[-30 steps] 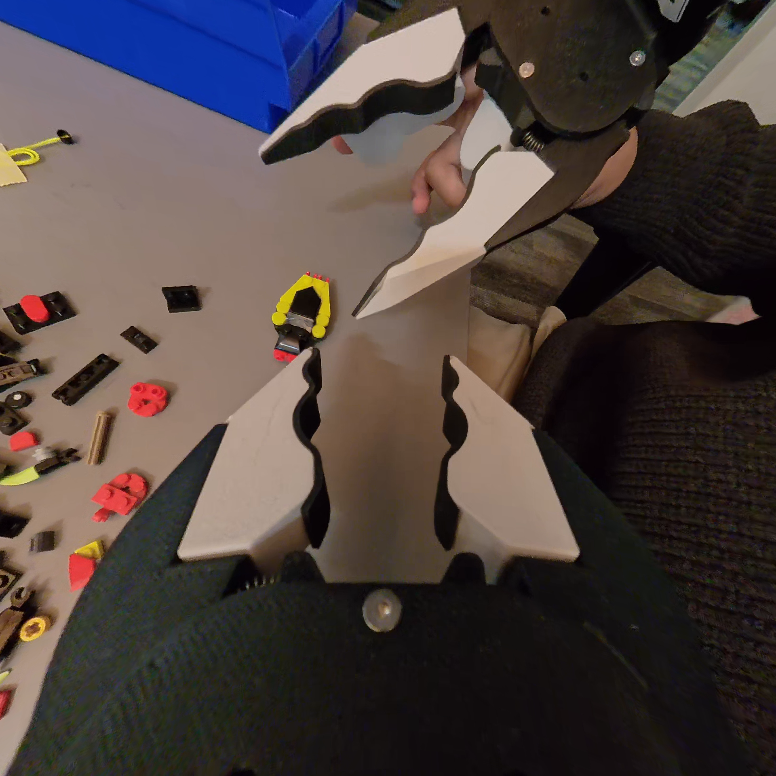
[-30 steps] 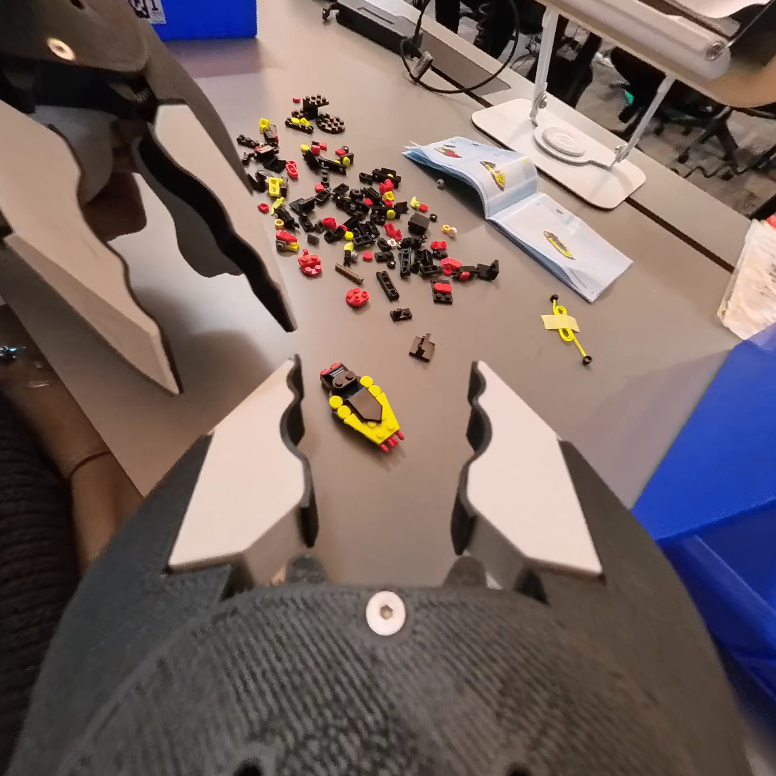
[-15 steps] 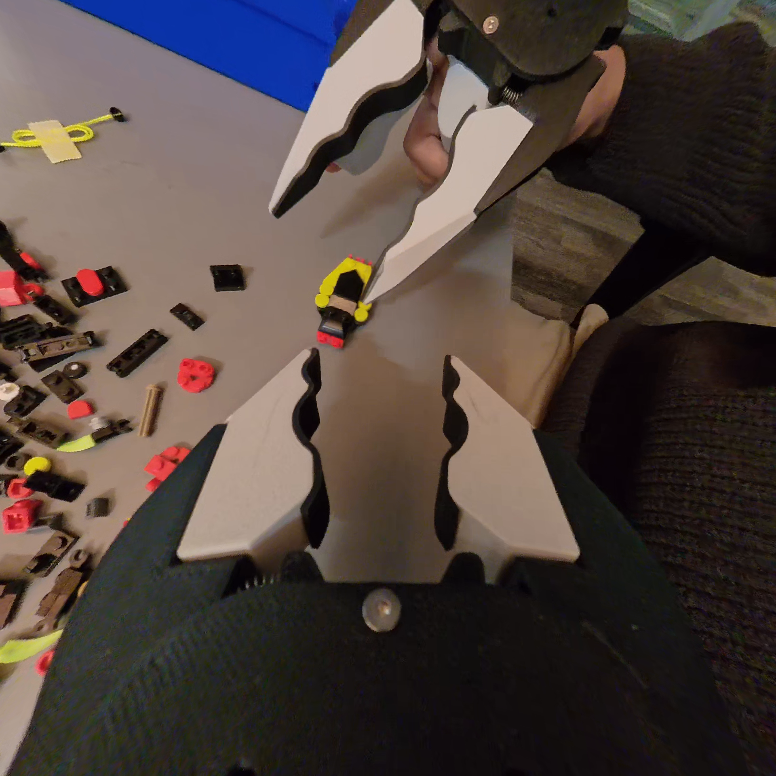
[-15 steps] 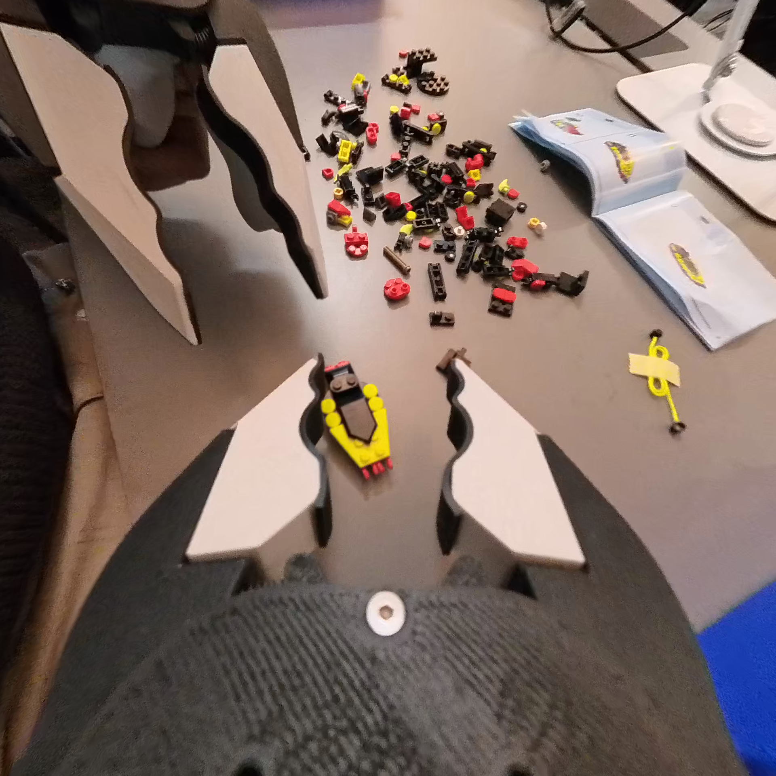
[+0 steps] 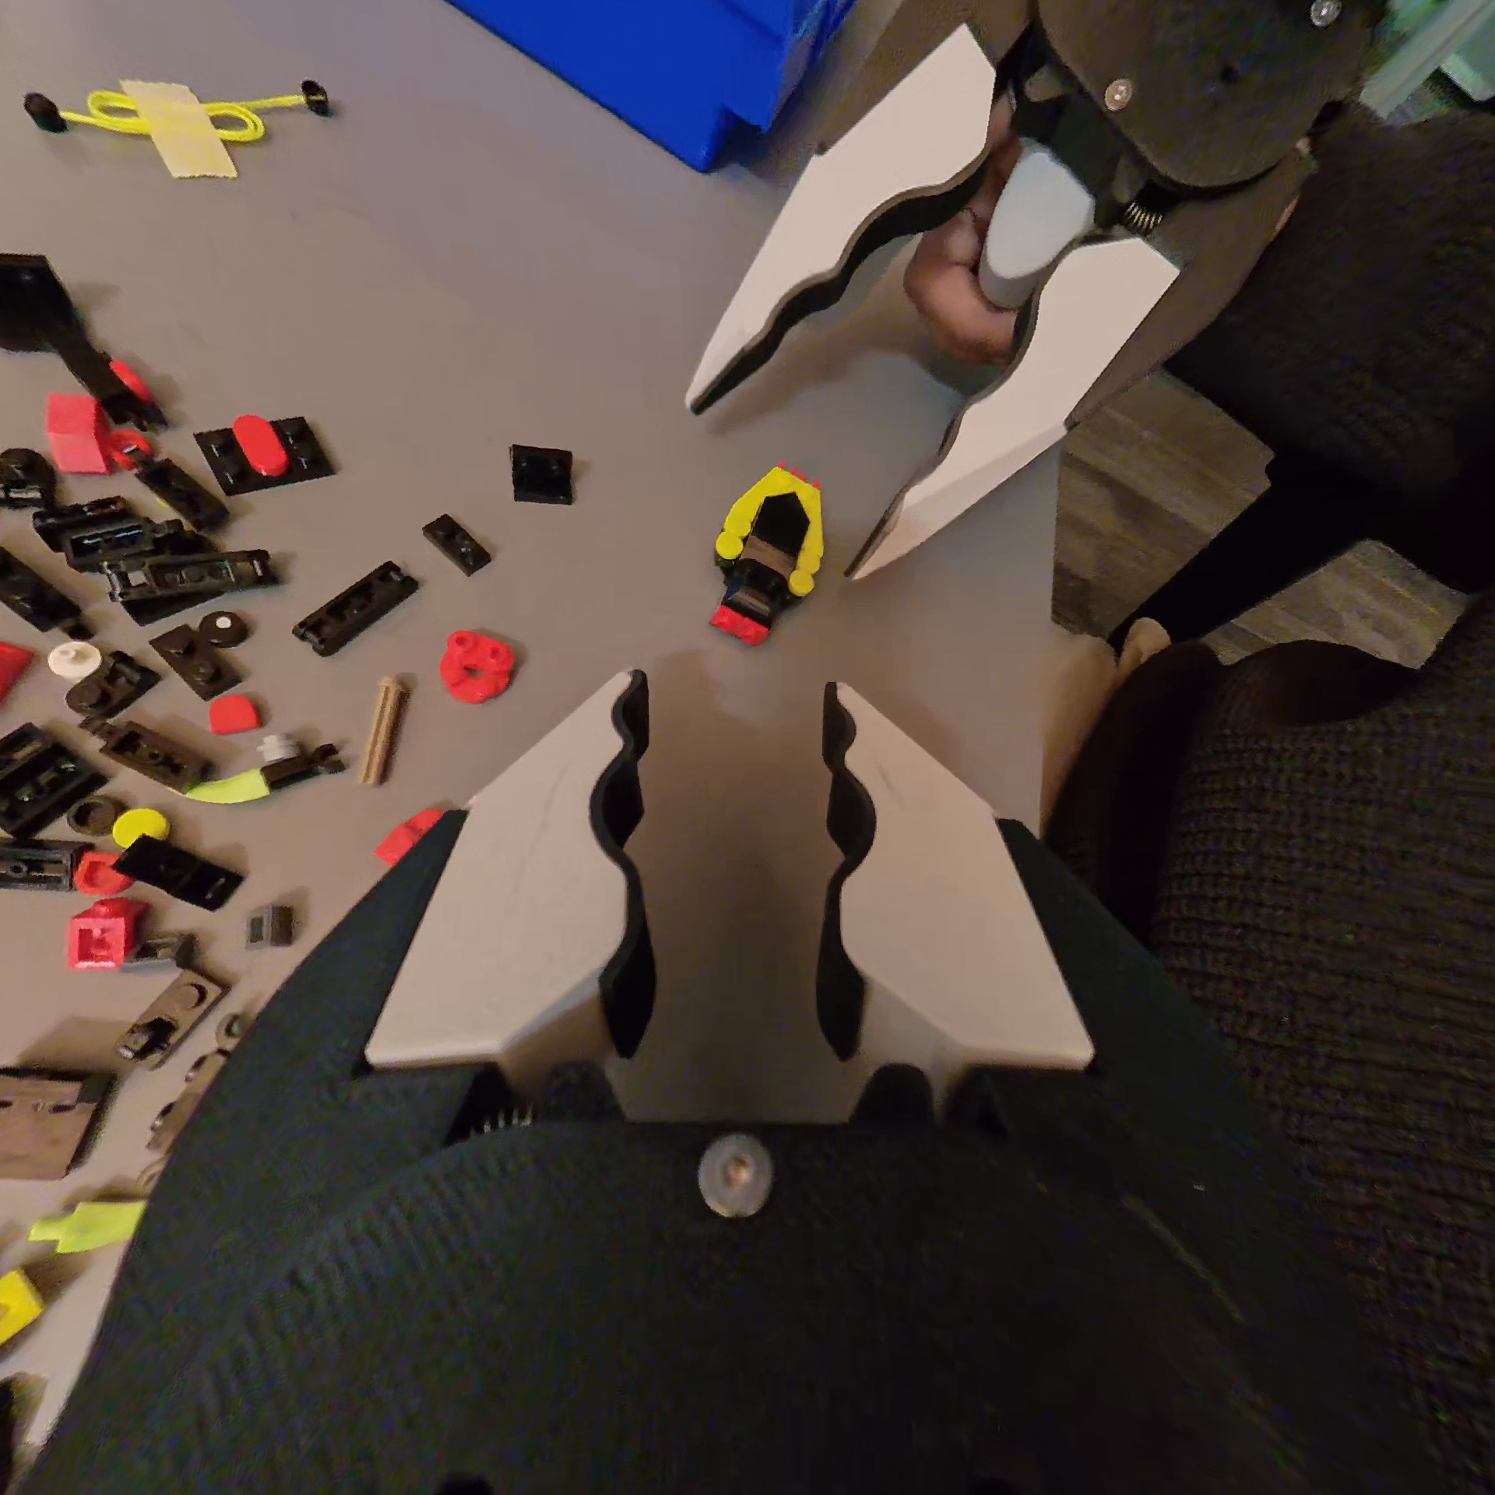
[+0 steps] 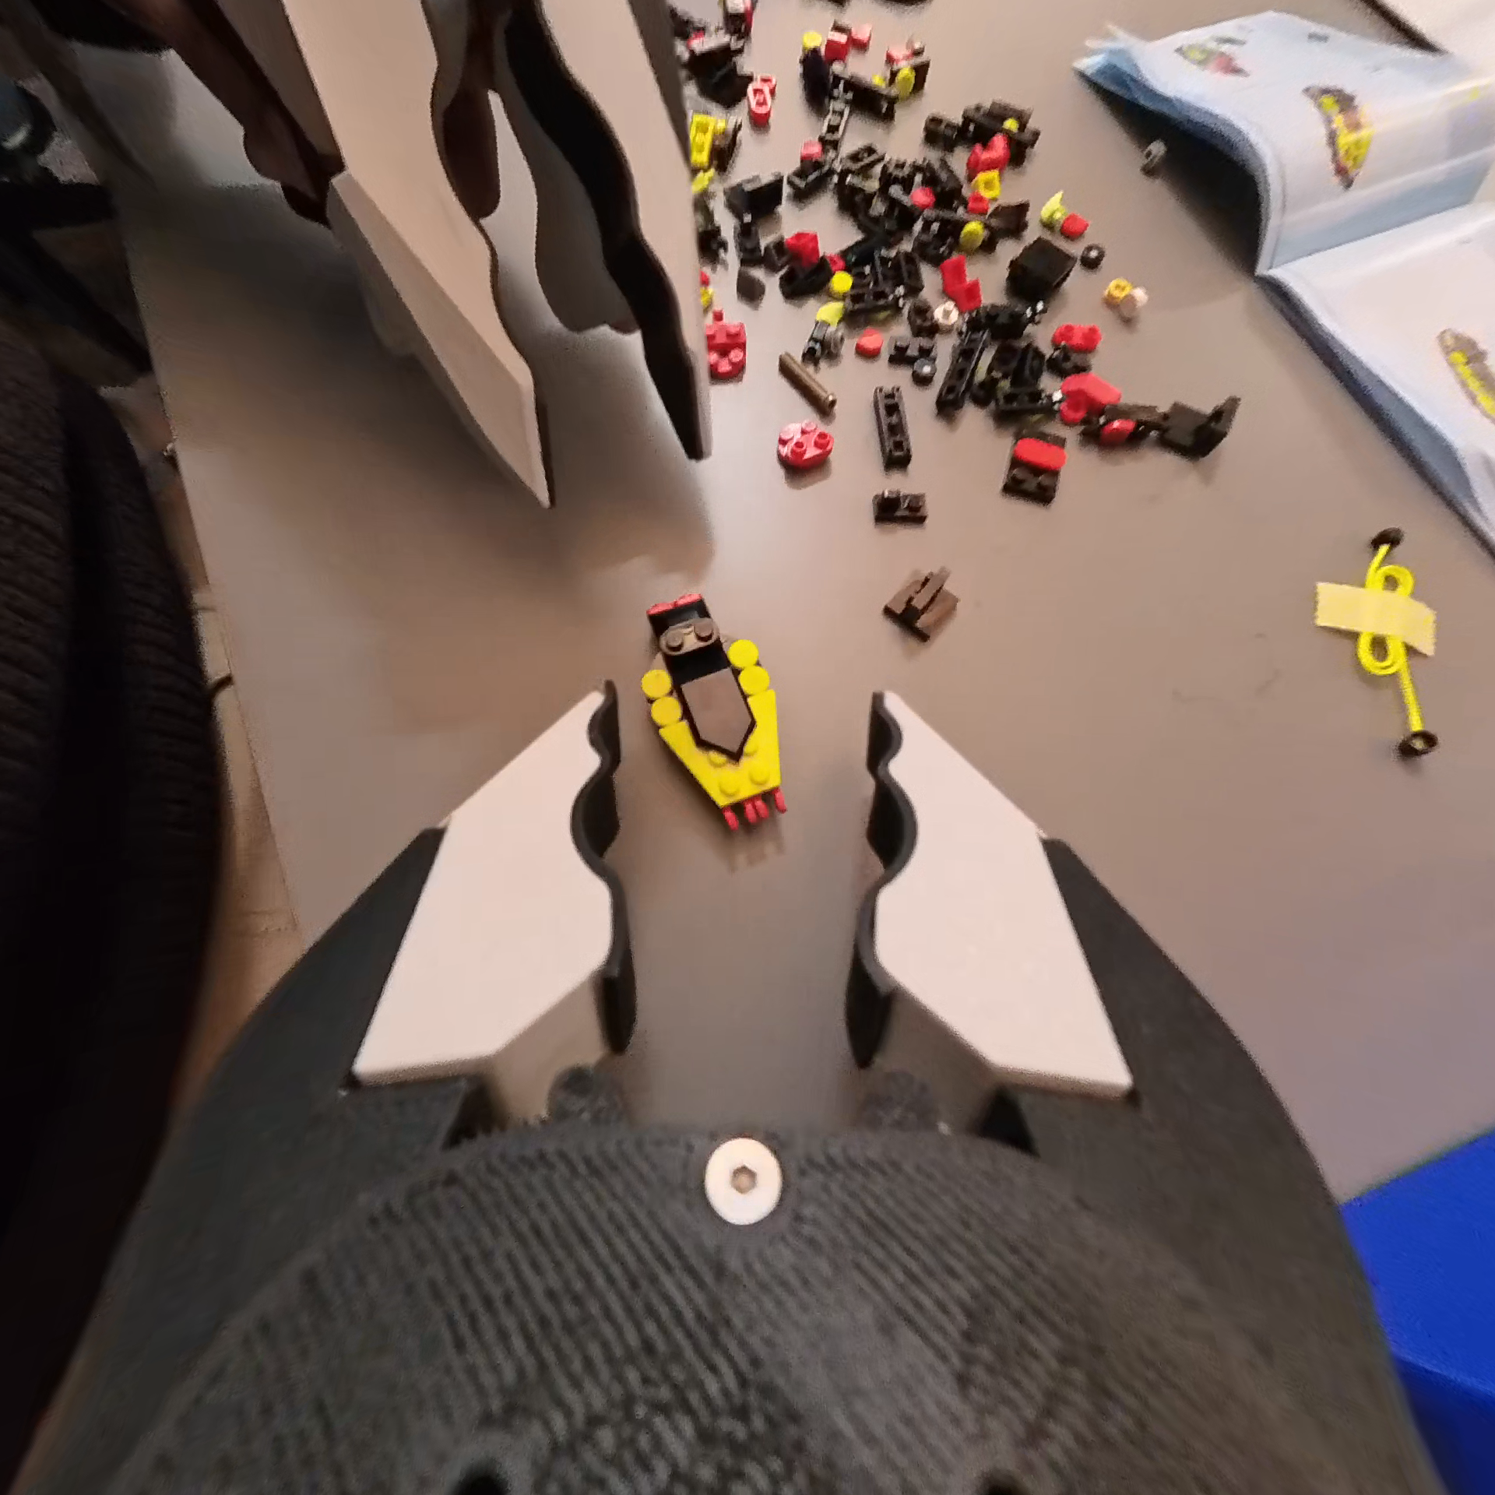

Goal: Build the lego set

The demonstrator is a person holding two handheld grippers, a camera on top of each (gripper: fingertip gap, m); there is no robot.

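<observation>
A small yellow, black and red lego build [image 5: 767,550] lies on the grey table [image 5: 453,267], also seen in the right wrist view [image 6: 716,724]. My left gripper [image 5: 732,688] is open and empty, just short of the build. My right gripper [image 6: 740,700] is open and empty, its fingertips on either side of the build's near end. In the left wrist view the right gripper [image 5: 772,489] hangs over the build from the upper right. Loose black, red and yellow pieces [image 5: 162,566] lie scattered to the left, and show in the right wrist view [image 6: 914,243].
A blue bin [image 5: 688,65] stands at the far edge, also in the right wrist view [image 6: 1424,1294]. An open instruction booklet [image 6: 1359,178] lies at the right. A yellow string with tape [image 6: 1383,631] lies near it. The table edge [image 5: 1052,712] and a person's dark sleeve are at the right. Left tips to right tips: about 7 cm.
Both grippers have come closer to the lego build. The right gripper moved down so its fingertips now flank the build. The left gripper moved toward the pile of pieces.
</observation>
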